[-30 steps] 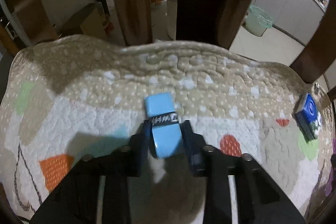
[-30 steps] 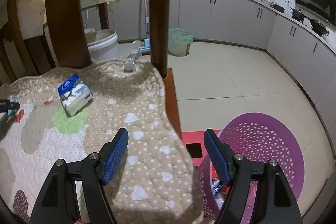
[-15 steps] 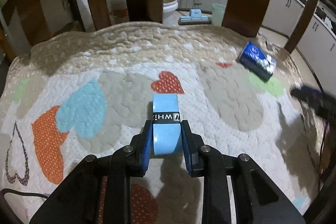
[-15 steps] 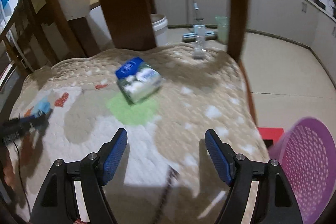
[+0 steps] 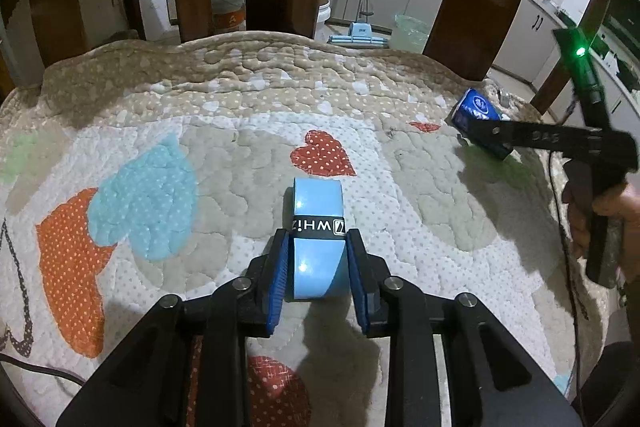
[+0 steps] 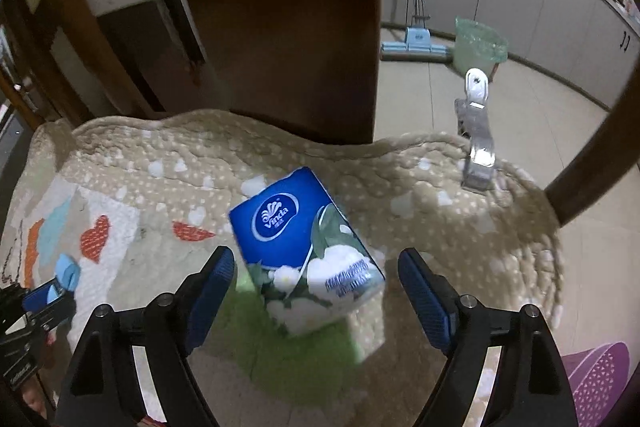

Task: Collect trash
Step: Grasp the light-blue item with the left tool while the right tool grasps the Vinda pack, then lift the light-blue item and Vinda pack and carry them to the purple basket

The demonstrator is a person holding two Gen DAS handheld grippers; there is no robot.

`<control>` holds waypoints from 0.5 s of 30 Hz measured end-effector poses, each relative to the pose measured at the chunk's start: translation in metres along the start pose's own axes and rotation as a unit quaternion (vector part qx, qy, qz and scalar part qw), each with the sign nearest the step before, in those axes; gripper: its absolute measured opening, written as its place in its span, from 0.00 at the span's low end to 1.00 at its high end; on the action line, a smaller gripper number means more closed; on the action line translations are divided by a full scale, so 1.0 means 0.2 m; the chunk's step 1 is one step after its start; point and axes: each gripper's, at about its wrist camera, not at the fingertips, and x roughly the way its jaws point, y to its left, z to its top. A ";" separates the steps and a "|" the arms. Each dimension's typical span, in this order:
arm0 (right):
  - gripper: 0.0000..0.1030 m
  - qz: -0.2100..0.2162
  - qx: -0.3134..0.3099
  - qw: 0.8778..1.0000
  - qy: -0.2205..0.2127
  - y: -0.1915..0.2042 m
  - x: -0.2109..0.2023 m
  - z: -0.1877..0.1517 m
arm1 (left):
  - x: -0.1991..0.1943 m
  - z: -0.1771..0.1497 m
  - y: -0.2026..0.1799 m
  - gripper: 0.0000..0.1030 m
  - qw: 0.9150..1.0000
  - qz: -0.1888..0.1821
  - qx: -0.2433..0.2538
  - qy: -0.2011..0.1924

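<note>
My left gripper (image 5: 316,263) clamps the blue roll (image 5: 317,227); my right gripper (image 6: 316,291) gapes around the tissue pack (image 6: 306,251), ungrasped. Neither is in the purple basket (image 6: 600,379) yet.

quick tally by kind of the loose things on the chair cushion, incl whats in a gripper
Blue grip tape roll, held in the left gripper: 1
Blue tissue pack, between the open fingers of the right gripper: 1
Metal clip at the cushion edge: 1
Total: 3

Blue roll (image 5: 316,239): black band w/ white "WHIZ", partly hidden. Tissue pack (image 6: 306,253): "Vinda" logo, blue top.
</note>
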 end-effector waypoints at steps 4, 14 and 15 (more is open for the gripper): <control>0.85 -0.037 0.018 0.999 -0.002 0.02 0.03 -0.02 | -0.01 0.00 0.01 0.45 1.000 -0.021 -0.010 -0.001; 0.66 -0.024 0.014 0.999 -0.038 0.10 -0.27 -0.24 | -0.03 -0.01 0.02 0.24 1.000 0.008 -0.029 -0.010; 0.66 -0.018 0.017 0.999 -0.042 0.10 -0.30 -0.27 | -0.04 -0.01 0.03 0.24 0.999 0.010 -0.034 -0.012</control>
